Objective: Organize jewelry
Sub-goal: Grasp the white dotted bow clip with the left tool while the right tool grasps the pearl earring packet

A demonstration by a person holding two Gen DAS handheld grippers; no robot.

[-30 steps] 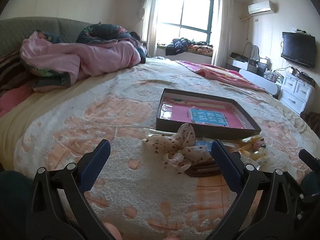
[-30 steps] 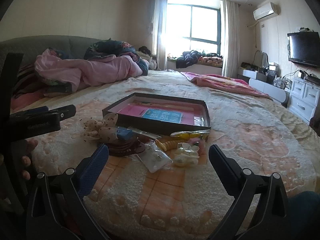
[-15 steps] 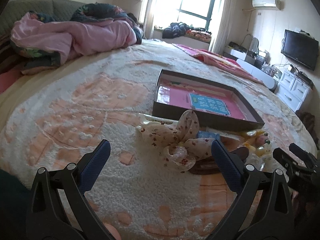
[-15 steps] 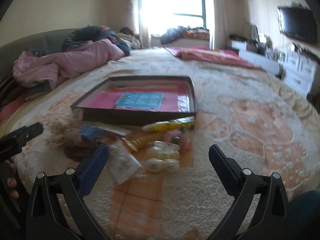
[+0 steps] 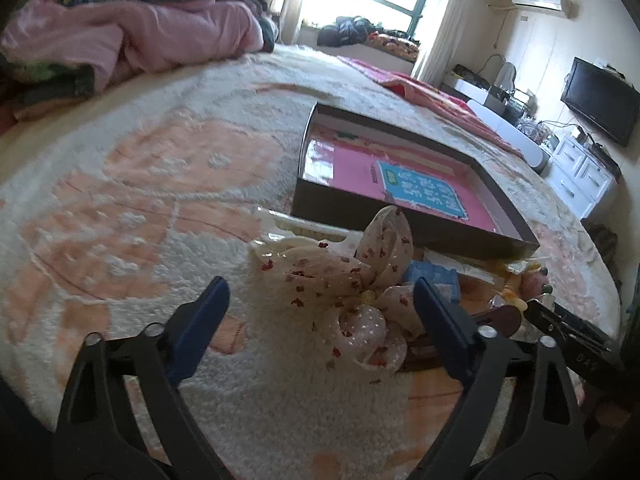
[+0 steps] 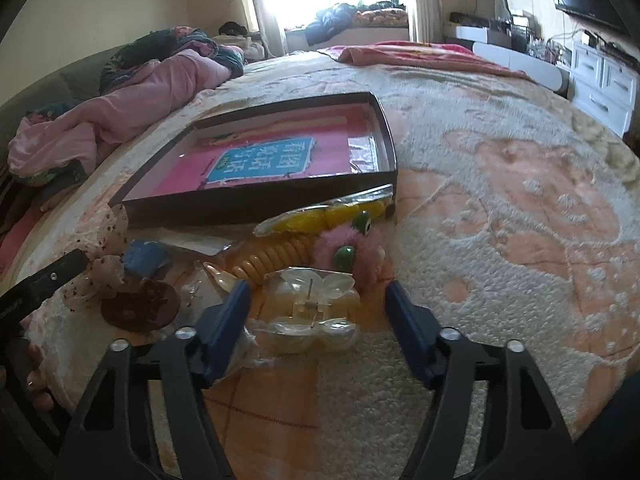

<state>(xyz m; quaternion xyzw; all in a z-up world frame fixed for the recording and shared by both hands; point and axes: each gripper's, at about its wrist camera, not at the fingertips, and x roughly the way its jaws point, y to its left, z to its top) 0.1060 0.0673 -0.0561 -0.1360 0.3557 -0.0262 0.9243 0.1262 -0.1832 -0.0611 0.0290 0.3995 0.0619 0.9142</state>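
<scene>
A shallow dark box (image 5: pixel 404 216) with a pink lining lies on the bed; it also shows in the right wrist view (image 6: pixel 256 196). In front of it is a pile of hair accessories. My left gripper (image 5: pixel 320 304) is open, its jaws either side of a cream spotted fabric bow (image 5: pixel 356 284). My right gripper (image 6: pixel 316 304) is open around a clear claw clip in a plastic bag (image 6: pixel 310 308). Behind the clip lie a pink fuzzy piece with green beads (image 6: pixel 352 248), a yellow coil tie (image 6: pixel 276 260) and a yellow packet (image 6: pixel 324 216).
The bed has a fluffy cream and peach blanket (image 6: pixel 500 216). A brown round piece (image 6: pixel 140 308) and a blue item (image 6: pixel 144 258) lie left of the clip. A pink quilt (image 5: pixel 132 36) is heaped at the far left. A white dresser (image 5: pixel 580 176) stands on the right.
Both grippers have moved forward and down toward the pile. The bow now sits between the left jaws and the bagged clip between the right jaws.
</scene>
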